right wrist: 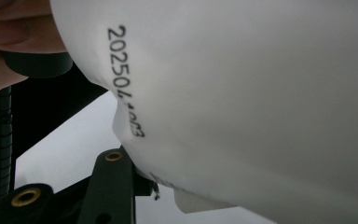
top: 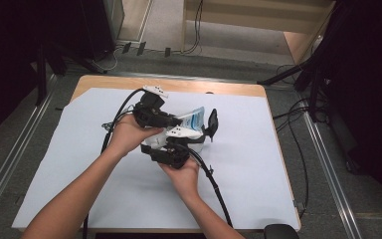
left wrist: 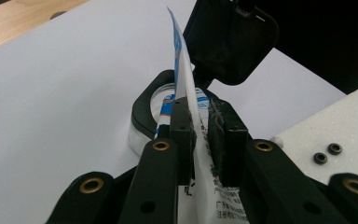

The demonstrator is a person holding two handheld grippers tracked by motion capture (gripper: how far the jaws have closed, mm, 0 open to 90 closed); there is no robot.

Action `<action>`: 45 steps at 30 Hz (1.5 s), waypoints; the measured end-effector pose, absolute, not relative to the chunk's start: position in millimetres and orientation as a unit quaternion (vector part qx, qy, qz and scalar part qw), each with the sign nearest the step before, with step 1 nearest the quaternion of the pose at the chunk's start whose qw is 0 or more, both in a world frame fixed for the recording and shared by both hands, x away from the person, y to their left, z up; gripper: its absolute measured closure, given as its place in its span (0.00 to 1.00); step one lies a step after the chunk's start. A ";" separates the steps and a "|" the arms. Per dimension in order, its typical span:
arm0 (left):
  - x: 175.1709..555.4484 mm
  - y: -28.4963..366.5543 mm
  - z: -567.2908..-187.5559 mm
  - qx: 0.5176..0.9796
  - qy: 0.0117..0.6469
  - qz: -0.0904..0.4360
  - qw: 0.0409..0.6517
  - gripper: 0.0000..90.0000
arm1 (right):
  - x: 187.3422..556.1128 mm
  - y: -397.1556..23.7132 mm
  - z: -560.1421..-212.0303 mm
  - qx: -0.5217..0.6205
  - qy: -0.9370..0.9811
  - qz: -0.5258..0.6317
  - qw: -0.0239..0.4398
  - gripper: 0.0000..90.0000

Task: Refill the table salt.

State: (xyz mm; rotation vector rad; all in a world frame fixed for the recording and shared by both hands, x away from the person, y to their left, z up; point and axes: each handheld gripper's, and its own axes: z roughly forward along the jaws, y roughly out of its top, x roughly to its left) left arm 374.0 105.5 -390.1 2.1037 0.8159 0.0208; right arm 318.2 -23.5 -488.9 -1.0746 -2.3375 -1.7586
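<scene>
Black-lidded jar behind pouch (touching)

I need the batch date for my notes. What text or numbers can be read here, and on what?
"202504", then smeared digits: printed on the white pouch, seen in the right gripper view.
Small black print low on the pouch between the left gripper fingers: too small to read.
Blue label by the pouch edge: blurred.
</scene>
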 end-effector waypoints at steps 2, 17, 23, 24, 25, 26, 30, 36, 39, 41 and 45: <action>374.0 105.5 -390.2 0.843 0.326 0.008 0.428 0.90 | 318.1 -23.3 -489.0 -0.345 -0.750 -0.564 0.015 0.63; 373.7 104.7 -391.0 0.843 0.326 0.007 0.429 0.90 | 318.1 -23.1 -489.4 -0.347 -0.749 -0.564 0.015 0.63; 373.2 106.7 -389.8 0.840 0.327 0.009 0.432 0.90 | 317.1 -21.9 -489.0 -0.347 -0.747 -0.566 0.010 0.63; 373.3 106.9 -389.8 0.840 0.327 0.008 0.433 0.90 | 317.1 -21.5 -489.0 -0.347 -0.747 -0.567 0.009 0.63; 373.6 107.2 -389.6 0.840 0.327 0.007 0.432 0.90 | 317.2 -21.3 -488.9 -0.348 -0.747 -0.567 0.009 0.63; 373.9 107.3 -389.7 0.840 0.327 0.006 0.434 0.90 | 317.3 -21.1 -488.9 -0.348 -0.746 -0.568 0.008 0.63; 374.2 107.1 -389.8 0.840 0.327 0.006 0.433 0.90 | 317.6 -20.8 -489.2 -0.348 -0.744 -0.570 0.009 0.63; 374.5 107.3 -389.5 0.838 0.329 0.004 0.436 0.90 | 317.4 -21.2 -488.6 -0.347 -0.744 -0.570 0.006 0.63; 375.2 108.0 -389.6 0.839 0.328 0.004 0.435 0.90 | 317.9 -21.1 -488.8 -0.346 -0.744 -0.571 0.005 0.63; 375.3 108.0 -389.6 0.838 0.328 0.004 0.435 0.90 | 318.1 -20.9 -488.9 -0.347 -0.743 -0.572 0.005 0.63; 375.2 108.0 -389.4 0.838 0.329 0.005 0.435 0.90 | 318.1 -20.5 -489.0 -0.348 -0.742 -0.573 0.007 0.63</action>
